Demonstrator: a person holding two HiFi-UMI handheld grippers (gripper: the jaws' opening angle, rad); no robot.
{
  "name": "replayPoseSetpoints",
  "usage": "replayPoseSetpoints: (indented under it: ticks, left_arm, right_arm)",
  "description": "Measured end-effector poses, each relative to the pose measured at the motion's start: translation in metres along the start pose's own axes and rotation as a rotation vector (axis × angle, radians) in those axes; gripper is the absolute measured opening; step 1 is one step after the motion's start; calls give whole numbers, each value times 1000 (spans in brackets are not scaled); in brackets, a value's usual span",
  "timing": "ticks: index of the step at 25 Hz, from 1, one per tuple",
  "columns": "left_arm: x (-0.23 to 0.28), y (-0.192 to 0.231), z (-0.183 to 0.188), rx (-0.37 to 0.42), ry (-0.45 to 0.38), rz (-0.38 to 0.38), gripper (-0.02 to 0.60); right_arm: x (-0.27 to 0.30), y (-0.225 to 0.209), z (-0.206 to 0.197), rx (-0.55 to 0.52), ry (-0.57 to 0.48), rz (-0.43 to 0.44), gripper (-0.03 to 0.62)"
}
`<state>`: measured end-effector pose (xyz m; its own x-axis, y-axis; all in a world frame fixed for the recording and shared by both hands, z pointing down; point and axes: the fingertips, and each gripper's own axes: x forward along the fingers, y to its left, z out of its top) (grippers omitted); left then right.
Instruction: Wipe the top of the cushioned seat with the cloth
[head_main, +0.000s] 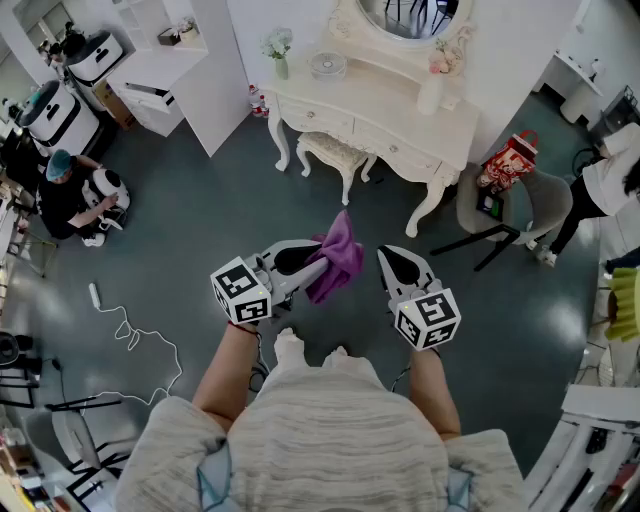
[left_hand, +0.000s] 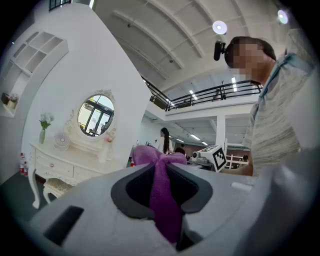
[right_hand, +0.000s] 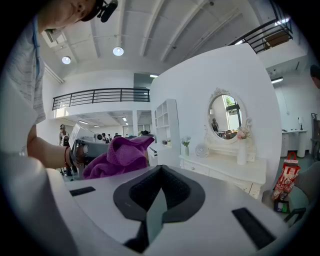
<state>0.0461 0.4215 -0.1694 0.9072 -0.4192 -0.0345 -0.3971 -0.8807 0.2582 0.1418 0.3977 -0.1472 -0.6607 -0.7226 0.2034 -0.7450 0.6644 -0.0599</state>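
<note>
Left gripper (head_main: 316, 268) clamped on purple fabric cloth (head_main: 342, 250); right gripper (head_main: 398, 262) closed, empty. White cushioned stool (head_main: 333, 150) stands ahead against the ornate white table (head_main: 385, 112), with only grey floor (head_main: 200, 215) between.

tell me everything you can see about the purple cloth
The purple cloth looks soft and fuzzy, like microfibre. It is bunched and pinched between the fingers of the left gripper, a crumpled tuft flaring past the tips. It is held in the air over the dark floor; nothing else touches it, and the right gripper stands apart beside it.
</note>
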Motion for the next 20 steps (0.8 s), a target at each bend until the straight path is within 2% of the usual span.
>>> replayPoseSetpoints:
  ticks: [11, 15, 20]
  left_arm:
    - [10, -4, -1, 7, 3, -4, 75]
    - [13, -1, 1, 16, 9, -3, 75]
    - [5, 7, -2, 1, 10, 5, 75]
  right_arm:
    - [-9, -10, -3, -3, 3, -5, 8]
    - [-9, -14, 1, 34, -23, 10, 8]
    - [5, -6, 0, 21, -13, 47, 11]
